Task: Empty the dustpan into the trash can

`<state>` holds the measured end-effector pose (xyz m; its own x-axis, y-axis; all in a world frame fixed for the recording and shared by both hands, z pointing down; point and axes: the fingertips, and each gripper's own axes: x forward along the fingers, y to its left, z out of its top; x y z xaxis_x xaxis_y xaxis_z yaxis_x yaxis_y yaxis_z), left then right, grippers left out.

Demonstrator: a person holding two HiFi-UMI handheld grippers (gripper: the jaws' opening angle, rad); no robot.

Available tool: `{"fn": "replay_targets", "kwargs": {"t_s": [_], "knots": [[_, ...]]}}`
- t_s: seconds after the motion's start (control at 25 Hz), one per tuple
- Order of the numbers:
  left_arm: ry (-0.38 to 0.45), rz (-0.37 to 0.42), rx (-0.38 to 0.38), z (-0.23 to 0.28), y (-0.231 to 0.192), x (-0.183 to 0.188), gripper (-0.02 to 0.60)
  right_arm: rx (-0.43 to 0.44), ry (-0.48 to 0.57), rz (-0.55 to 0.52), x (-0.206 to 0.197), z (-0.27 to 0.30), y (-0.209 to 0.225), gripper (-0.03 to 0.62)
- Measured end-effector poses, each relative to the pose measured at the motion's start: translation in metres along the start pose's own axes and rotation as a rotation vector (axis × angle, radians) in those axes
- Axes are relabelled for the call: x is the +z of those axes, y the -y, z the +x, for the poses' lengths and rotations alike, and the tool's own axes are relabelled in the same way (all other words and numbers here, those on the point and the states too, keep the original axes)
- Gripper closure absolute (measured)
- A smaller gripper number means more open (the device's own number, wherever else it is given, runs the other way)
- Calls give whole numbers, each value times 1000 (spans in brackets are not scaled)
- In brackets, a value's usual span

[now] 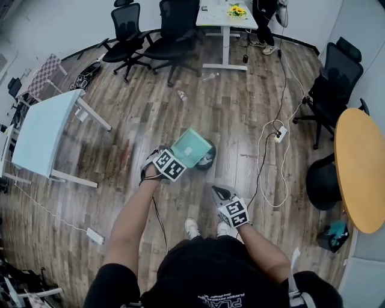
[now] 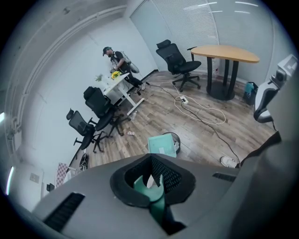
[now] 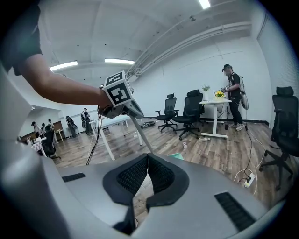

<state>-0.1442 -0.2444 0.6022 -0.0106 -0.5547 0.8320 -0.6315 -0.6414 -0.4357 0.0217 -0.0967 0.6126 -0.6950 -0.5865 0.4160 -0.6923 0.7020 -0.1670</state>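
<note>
A green dustpan (image 1: 191, 147) hangs tilted over a black trash can (image 1: 207, 159) on the wood floor. My left gripper (image 1: 178, 158) is shut on the dustpan's green handle (image 2: 152, 193). In the left gripper view the pan (image 2: 162, 144) covers part of the can (image 2: 176, 138) below it. My right gripper (image 1: 219, 193) hovers to the right of the can and nearer to me. Its jaws meet at the tips (image 3: 147, 156) with nothing between them. The right gripper view shows the left gripper's marker cube (image 3: 117, 91) and the handle shaft (image 3: 141, 133).
Black office chairs (image 1: 129, 33) and a white desk (image 1: 224, 18) stand at the back, with a person (image 1: 264, 24) beside them. A white table (image 1: 45, 132) is at the left, a round wooden table (image 1: 361, 168) at the right. A cable with a power strip (image 1: 280, 135) lies on the floor.
</note>
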Motion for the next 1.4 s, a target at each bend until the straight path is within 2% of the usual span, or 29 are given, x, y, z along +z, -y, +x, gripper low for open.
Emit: {"fn": "replay_targets", "kwargs": {"t_s": [0.4, 0.88, 1.04, 1.4], "knots": [[-14, -172, -63, 2, -10, -24, 558, 30, -30, 5, -10, 5, -4, 569], [-14, -185, -122, -20, 13, -42, 558, 96, -61, -12, -16, 18, -15, 569], [-20, -171, -122, -35, 15, -59, 558, 107, -66, -21, -14, 24, -16, 569], [-77, -201, -127, -54, 27, -115, 558, 144, -75, -42, -13, 39, -32, 569]]}}
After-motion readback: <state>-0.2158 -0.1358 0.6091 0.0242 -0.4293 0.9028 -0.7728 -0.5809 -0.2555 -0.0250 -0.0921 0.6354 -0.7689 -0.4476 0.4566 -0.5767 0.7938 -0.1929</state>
